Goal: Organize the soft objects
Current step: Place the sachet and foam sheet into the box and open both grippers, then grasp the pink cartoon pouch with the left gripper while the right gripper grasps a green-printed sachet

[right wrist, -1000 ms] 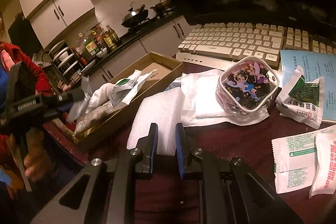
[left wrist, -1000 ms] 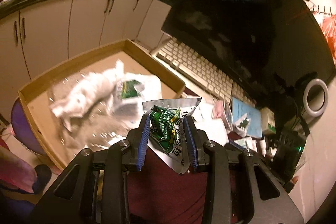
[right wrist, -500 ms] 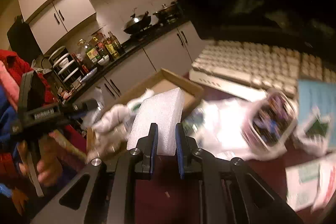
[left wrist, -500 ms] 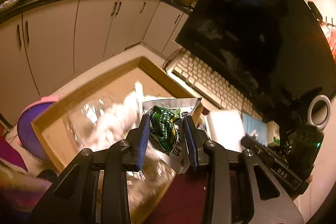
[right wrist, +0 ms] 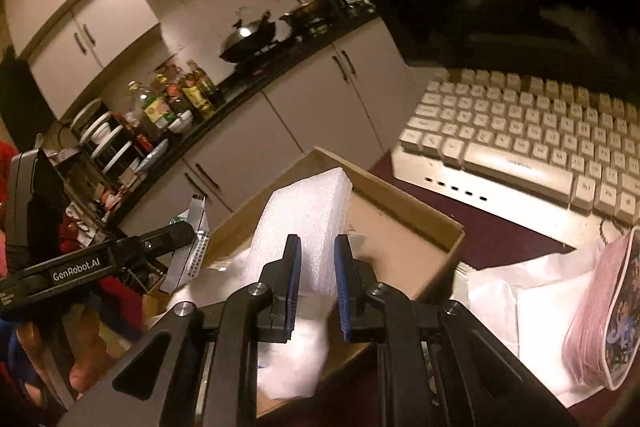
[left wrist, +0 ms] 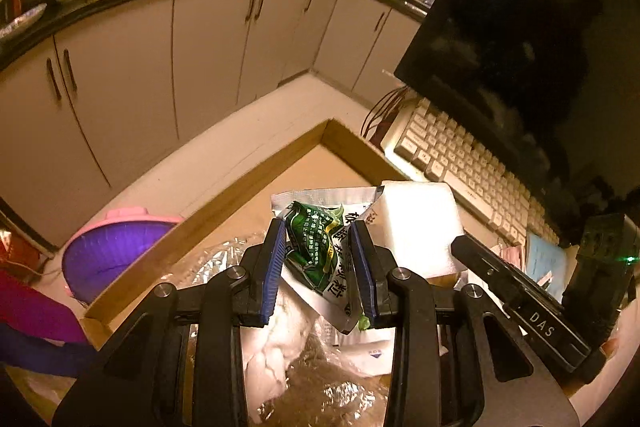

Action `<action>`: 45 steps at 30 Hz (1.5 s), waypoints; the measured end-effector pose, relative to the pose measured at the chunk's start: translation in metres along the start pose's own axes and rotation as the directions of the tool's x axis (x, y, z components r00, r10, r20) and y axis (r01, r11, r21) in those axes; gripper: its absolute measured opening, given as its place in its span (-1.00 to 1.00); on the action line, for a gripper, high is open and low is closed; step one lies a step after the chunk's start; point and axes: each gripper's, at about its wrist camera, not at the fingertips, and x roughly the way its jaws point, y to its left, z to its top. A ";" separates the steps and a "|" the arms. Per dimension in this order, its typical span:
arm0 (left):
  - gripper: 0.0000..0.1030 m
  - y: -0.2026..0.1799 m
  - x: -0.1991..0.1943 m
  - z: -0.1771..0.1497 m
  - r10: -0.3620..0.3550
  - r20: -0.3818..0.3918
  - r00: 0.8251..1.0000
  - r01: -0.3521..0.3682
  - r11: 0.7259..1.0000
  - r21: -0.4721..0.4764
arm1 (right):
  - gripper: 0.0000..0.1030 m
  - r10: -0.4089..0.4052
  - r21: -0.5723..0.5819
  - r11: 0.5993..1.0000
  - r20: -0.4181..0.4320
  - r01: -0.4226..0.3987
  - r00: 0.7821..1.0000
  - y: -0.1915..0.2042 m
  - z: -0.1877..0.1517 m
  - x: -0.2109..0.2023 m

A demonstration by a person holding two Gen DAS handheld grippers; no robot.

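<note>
My left gripper (left wrist: 318,265) is shut on a green and silver snack packet (left wrist: 316,239) and holds it over the open cardboard box (left wrist: 256,183). My right gripper (right wrist: 316,285) is shut on a white foam block (right wrist: 302,223) and holds it above the same box (right wrist: 404,211). The foam block also shows in the left wrist view (left wrist: 418,227), held by the right gripper (left wrist: 516,293). The left gripper shows in the right wrist view (right wrist: 120,255). White soft wrapping (left wrist: 272,347) and clear crinkled plastic (left wrist: 320,395) lie inside the box.
A white keyboard (right wrist: 532,143) and dark monitor (left wrist: 532,39) stand right of the box. A pink cartoon pouch (right wrist: 604,319) lies on white bags (right wrist: 520,303) on the dark red table. A purple basin (left wrist: 108,255) sits beyond the box. Kitchen cabinets (left wrist: 160,67) lie behind.
Both grippers have moved left to above the box, each still holding its item. The foam block was lifted off the table and now hangs over the box.
</note>
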 end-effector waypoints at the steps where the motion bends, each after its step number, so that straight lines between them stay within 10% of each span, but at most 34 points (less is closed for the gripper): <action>1: -0.37 0.002 0.003 -0.001 -0.003 -0.003 1.000 0.003 1.000 -0.008 | -0.71 0.000 0.008 1.000 0.001 0.000 1.000 -0.002 -0.001 0.000; 24: -0.33 -0.015 0.051 0.008 0.052 -0.122 0.991 -0.045 0.997 0.062 | -0.69 -0.034 0.028 0.999 0.036 0.033 0.999 -0.016 -0.006 -0.011; 27: -0.24 -0.014 0.046 0.007 0.009 -0.107 0.994 -0.004 0.999 0.045 | -0.66 0.005 0.042 0.999 0.047 -0.007 0.999 -0.018 -0.006 -0.013; 31: 0.17 -0.006 0.031 0.008 -0.125 -0.080 0.989 0.124 0.992 -0.024 | 0.21 0.024 0.067 0.997 0.078 -0.029 0.997 -0.023 -0.005 -0.018; 45: 0.22 -0.056 -0.059 -0.045 -0.102 0.159 0.982 0.079 0.986 0.145 | 0.25 0.102 -0.015 0.995 0.111 -0.101 0.989 -0.005 0.011 -0.047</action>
